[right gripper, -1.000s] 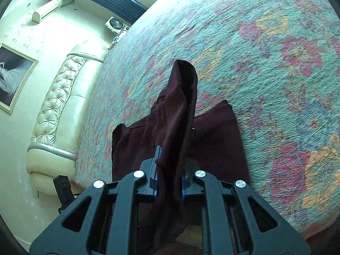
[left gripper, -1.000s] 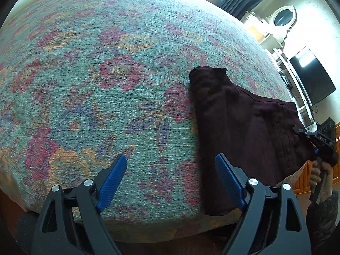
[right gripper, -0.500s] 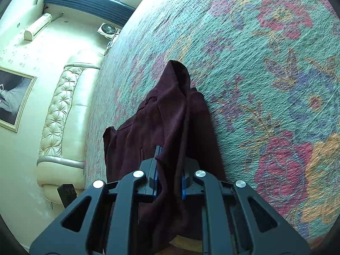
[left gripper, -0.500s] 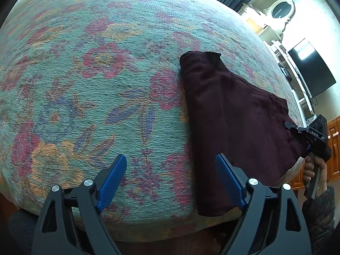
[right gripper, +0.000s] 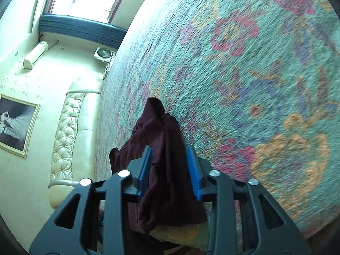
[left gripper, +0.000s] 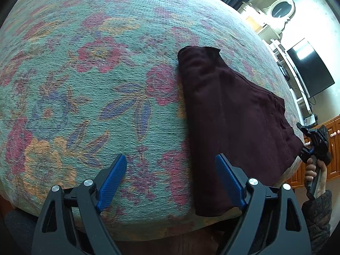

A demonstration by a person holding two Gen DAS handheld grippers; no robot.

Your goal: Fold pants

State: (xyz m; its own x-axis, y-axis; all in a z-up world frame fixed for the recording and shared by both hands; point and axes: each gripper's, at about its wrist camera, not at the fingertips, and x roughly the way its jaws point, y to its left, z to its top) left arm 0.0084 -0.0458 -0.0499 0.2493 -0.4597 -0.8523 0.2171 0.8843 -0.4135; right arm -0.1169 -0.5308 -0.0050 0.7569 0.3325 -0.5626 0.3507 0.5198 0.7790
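The dark maroon pants (left gripper: 229, 123) lie folded on the floral bedspread (left gripper: 95, 85), close to the bed's near edge. My left gripper (left gripper: 171, 175) hovers open over the bedspread just left of the pants, nothing between its blue pads. In the left wrist view my right gripper (left gripper: 302, 140) sits at the pants' right edge, held by a hand. In the right wrist view the right gripper (right gripper: 170, 165) has its jaws opening, with a raised fold of the pants (right gripper: 161, 148) between the pads, which no longer pinch it.
A cream tufted headboard (right gripper: 65, 131) and a framed picture (right gripper: 14, 123) show in the right wrist view. A dark TV screen (left gripper: 310, 68), white dresser with oval mirror (left gripper: 280, 10) and wooden cabinets (left gripper: 331, 144) stand beyond the bed. The bed edge runs under both grippers.
The right gripper carried the pants fold across and down onto the rest of the pants, then its jaws spread apart off the cloth. The left gripper stayed open in place.
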